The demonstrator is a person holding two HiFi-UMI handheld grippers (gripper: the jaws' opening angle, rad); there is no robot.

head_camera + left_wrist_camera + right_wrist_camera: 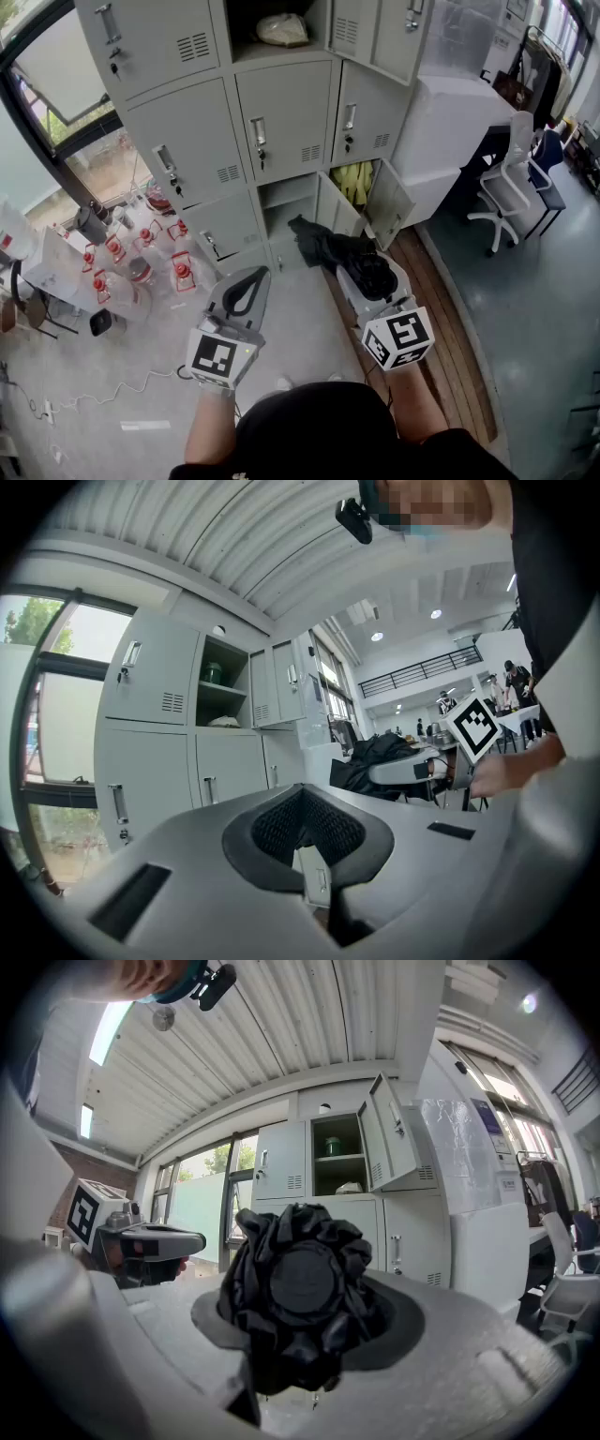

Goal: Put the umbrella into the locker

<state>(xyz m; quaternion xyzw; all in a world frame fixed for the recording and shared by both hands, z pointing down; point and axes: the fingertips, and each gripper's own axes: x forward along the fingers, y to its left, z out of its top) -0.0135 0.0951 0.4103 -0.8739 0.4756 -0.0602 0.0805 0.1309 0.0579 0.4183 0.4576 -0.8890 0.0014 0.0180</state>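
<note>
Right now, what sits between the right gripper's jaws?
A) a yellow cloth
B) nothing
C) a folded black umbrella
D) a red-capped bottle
C: in its own view the right gripper is clamped on a folded black umbrella that fills the space between its jaws.

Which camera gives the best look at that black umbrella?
The right gripper view: the folded umbrella fills the middle, seen end-on, clamped in the right tongs. The head view shows the umbrella from above as a dark bundle near the lockers. The left gripper view catches only a small black bundle off to the right.
</note>
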